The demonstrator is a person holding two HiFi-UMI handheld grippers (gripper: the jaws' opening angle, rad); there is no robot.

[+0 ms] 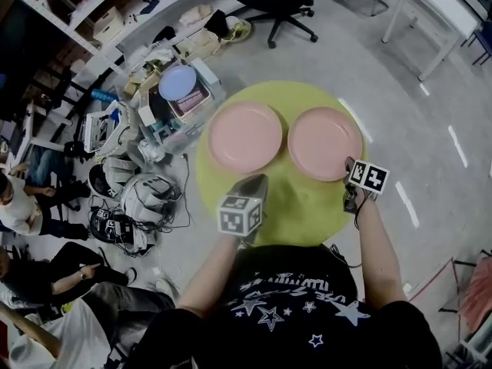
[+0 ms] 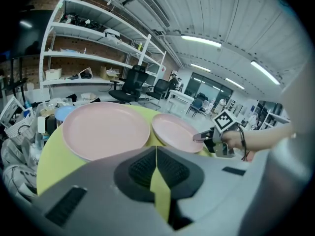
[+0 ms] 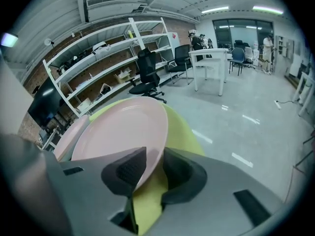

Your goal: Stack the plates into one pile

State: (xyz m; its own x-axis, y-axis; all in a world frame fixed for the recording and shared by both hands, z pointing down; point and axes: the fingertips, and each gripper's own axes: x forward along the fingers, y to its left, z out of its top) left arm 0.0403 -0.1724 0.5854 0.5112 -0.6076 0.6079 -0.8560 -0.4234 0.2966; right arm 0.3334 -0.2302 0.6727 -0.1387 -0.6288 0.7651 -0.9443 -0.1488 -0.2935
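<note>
A round yellow table (image 1: 304, 210) is set with 2 pink plates (image 1: 244, 137). The right gripper (image 1: 348, 167) is angled down, jaws spread around the rim of the right plate (image 1: 324, 143). The left gripper (image 1: 257, 183) is held tilted down, jaws pressed together.

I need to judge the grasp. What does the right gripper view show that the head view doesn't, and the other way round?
Only the right gripper view: the right plate has its rim between the open jaws of the right gripper, not yet clamped. Only the head view: the left gripper hovers just short of the left plate, and people sit off to the side. Both: the two pink plates lying side by side on the yellow table.
</note>
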